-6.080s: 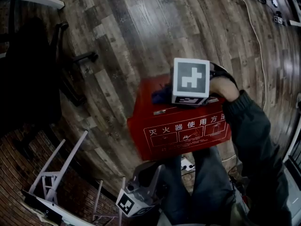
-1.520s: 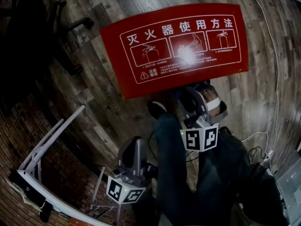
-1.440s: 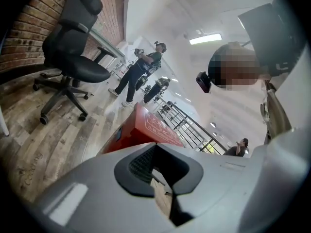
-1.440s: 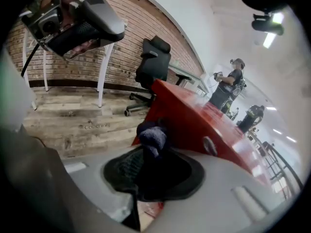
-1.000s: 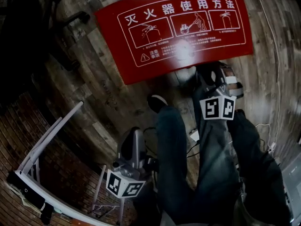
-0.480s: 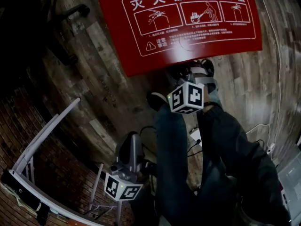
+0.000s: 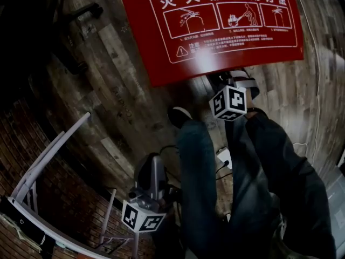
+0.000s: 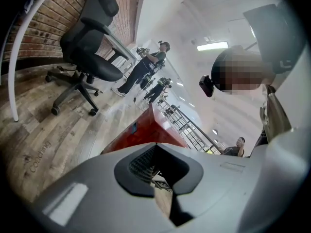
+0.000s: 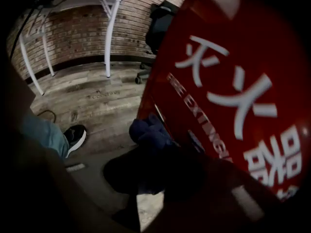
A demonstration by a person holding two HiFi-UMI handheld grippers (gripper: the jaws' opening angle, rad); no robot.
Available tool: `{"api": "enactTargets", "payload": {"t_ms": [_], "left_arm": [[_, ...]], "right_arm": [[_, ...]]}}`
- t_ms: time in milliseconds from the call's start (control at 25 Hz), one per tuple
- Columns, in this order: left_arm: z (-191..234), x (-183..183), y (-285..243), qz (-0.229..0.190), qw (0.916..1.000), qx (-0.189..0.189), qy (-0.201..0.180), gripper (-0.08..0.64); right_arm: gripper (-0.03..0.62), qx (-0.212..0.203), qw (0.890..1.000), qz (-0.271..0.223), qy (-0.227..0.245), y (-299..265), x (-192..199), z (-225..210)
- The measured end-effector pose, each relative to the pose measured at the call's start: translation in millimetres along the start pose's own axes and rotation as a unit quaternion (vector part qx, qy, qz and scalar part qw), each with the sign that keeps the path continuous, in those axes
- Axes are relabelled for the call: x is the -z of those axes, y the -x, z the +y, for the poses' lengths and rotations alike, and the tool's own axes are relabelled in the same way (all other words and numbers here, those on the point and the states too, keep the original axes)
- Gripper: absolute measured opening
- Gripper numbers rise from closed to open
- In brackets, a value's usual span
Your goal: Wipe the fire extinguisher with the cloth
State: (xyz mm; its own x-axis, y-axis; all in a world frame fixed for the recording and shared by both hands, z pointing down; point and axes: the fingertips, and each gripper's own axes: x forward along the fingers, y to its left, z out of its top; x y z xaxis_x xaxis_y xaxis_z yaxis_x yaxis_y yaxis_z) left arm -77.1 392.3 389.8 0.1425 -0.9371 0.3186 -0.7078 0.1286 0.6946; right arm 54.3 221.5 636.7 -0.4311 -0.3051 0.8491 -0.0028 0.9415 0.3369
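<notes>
The fire extinguisher box is red, with white instruction pictures on its lid, and fills the top of the head view. My right gripper hangs low at the box's near front face, pointing steeply down. In the right gripper view it is shut on a dark blue cloth, which is bunched against the lower edge of the red box. My left gripper sits low at the bottom of the head view, away from the box. Its jaws stand together with nothing in them, and the box shows beyond.
A black office chair stands on the wood floor at the left. A white table frame runs along a brick wall. The person's legs and a shoe are below the box, beside a power strip with cables. People stand far off.
My right gripper with the cloth left the top of the box and has dropped to its near front face. The left gripper stays low, about where it was.
</notes>
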Motion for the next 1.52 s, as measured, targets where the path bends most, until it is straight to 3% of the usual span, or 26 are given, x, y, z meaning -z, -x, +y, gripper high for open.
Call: {"api": "enactTargets", "payload": {"t_ms": [160,320,440,680,760,880,960,1040,1160,1360,1520], "left_arm": [[2.0,5.1,3.6,0.008,0.9999,-0.004,0.011,0.003],[-7.3,-4.5,-1.6,0.012,0.9999,0.001,0.011,0.003],[-14.7,-16.9,-11.1,0.008,0.9999,0.009,0.005,0.003],[-34.9,-28.7,-26.8,0.013,0.9997,0.017,0.011,0.003],[-44.8,-33.8,-31.1,0.012,0.9996,0.020,0.015,0.003],[-53.7,-37.5,-38.3,0.010,0.9994,0.024,0.021,0.003],[-60.5,-38.9,-41.8,0.010,0.9993,0.024,0.027,0.003],[-72.0,-44.2,-41.3,0.008,0.9992,0.023,0.033,0.003],[-95.3,-57.4,-34.3,0.009,0.9991,0.020,0.037,0.003],[-144.5,-95.6,-21.9,0.016,0.9993,0.029,0.020,0.003],[-195.7,-147.5,-36.4,0.002,0.9973,0.072,-0.009,0.003]], "right_arm": [[0.092,0.032,0.991,0.064,-0.117,23.2,61.4,-29.1],[0.092,0.078,0.978,0.020,-0.195,72.5,52.8,-58.3],[0.092,0.111,0.974,-0.031,-0.197,115.2,23.5,-75.8],[0.092,0.112,0.979,-0.105,-0.134,205.5,-39.3,-72.8],[0.092,0.150,0.973,-0.124,-0.124,237.7,-49.6,-97.1],[0.092,0.203,0.958,-0.128,-0.155,251.0,-41.3,-148.1],[0.092,0.191,0.961,-0.107,-0.172,238.7,-35.8,-165.6],[0.091,0.158,0.971,-0.079,-0.161,225.5,-43.6,-172.8],[0.091,0.112,0.979,-0.077,-0.153,209.6,-65.1,-186.1],[0.092,0.006,0.978,-0.059,-0.200,194.9,-76.7,-199.7],[0.092,-0.029,0.975,-0.032,-0.218,210.0,-53.9,-204.0]]}}
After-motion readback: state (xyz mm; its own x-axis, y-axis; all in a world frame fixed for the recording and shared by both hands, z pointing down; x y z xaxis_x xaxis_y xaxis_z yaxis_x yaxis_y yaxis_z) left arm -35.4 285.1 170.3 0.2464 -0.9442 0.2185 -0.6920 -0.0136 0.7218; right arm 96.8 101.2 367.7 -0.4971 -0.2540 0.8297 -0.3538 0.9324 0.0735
